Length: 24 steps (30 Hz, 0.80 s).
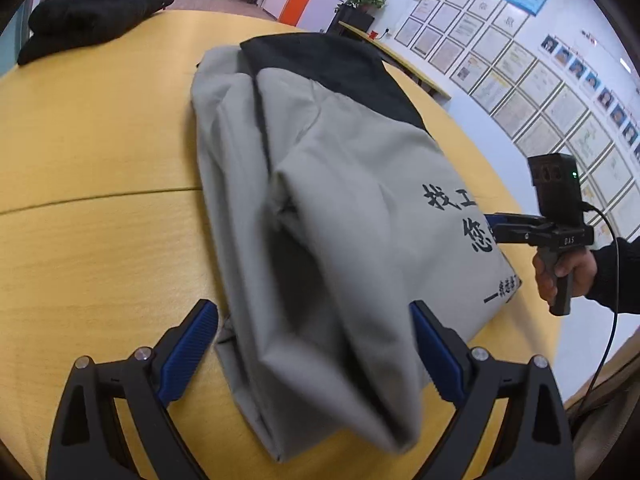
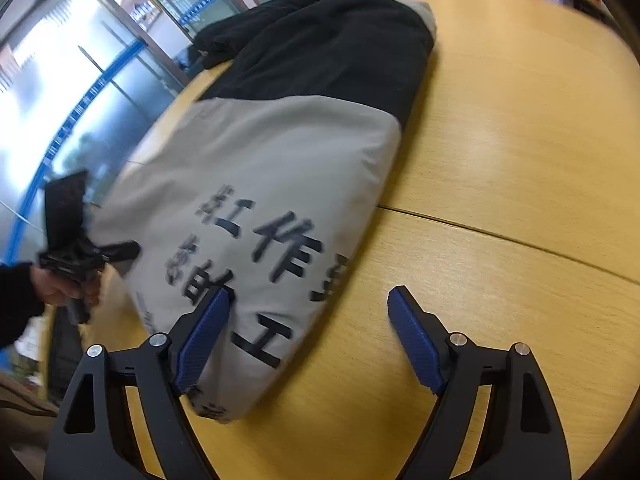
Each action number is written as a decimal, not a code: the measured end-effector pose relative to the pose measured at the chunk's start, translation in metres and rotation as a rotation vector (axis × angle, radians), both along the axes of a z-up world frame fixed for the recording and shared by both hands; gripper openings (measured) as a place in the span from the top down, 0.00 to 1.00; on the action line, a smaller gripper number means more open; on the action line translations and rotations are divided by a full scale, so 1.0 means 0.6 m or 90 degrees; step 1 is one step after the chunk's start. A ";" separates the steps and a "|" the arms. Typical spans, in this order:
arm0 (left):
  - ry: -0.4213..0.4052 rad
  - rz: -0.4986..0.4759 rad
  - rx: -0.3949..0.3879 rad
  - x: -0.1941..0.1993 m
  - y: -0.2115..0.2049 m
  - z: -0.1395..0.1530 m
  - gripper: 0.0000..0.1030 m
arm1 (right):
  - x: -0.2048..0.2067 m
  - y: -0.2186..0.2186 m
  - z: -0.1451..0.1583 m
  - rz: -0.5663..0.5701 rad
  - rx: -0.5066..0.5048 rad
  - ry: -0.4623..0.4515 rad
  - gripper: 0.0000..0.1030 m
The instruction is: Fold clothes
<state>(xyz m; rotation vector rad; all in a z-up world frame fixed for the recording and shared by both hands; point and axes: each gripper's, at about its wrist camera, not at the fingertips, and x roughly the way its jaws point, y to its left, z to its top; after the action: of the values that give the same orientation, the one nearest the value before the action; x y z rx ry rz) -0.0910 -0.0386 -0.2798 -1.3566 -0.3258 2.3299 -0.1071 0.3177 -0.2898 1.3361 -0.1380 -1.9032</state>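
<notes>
Both sets of jaws stand spread and grip nothing. The left gripper [image 1: 314, 344] straddles a loose fold at the near end of the grey and black garment [image 1: 340, 200], while the right gripper [image 2: 308, 336] sits at its printed corner, one pad [image 2: 204, 336] against the cloth. The garment lies folded lengthwise on the yellow wooden surface [image 2: 520, 140], with a black garment [image 1: 92, 20] well beyond it.

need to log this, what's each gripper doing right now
left gripper: open, folded grey garment between its jaws.
right gripper: open, holding nothing.
</notes>
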 end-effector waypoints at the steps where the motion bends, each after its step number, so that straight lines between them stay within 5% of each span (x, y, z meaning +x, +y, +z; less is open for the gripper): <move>1: -0.001 0.002 0.012 0.002 -0.005 -0.001 0.04 | -0.003 -0.002 0.000 0.008 -0.015 -0.011 0.22; 6: -0.047 0.016 0.055 -0.003 -0.020 -0.002 0.04 | -0.012 -0.027 -0.001 0.057 -0.026 -0.040 0.18; 10: -0.112 0.077 0.179 0.000 -0.053 -0.015 0.04 | -0.013 -0.028 -0.007 0.055 -0.017 -0.051 0.19; 14: -0.151 0.132 0.246 -0.002 -0.069 -0.024 0.01 | -0.011 -0.035 -0.017 0.049 -0.014 -0.060 0.19; 18: -0.224 0.156 0.261 -0.007 -0.063 -0.029 0.00 | -0.011 -0.044 -0.016 0.055 -0.008 -0.061 0.19; 24: -0.320 0.158 0.189 -0.019 -0.030 -0.024 0.00 | -0.016 -0.052 -0.017 0.076 -0.003 -0.070 0.19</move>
<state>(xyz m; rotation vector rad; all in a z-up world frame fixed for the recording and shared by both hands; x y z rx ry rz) -0.1025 -0.0564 -0.2941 -1.8073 -0.9986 1.9772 -0.1169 0.2867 -0.3002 1.4144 -0.1137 -1.7302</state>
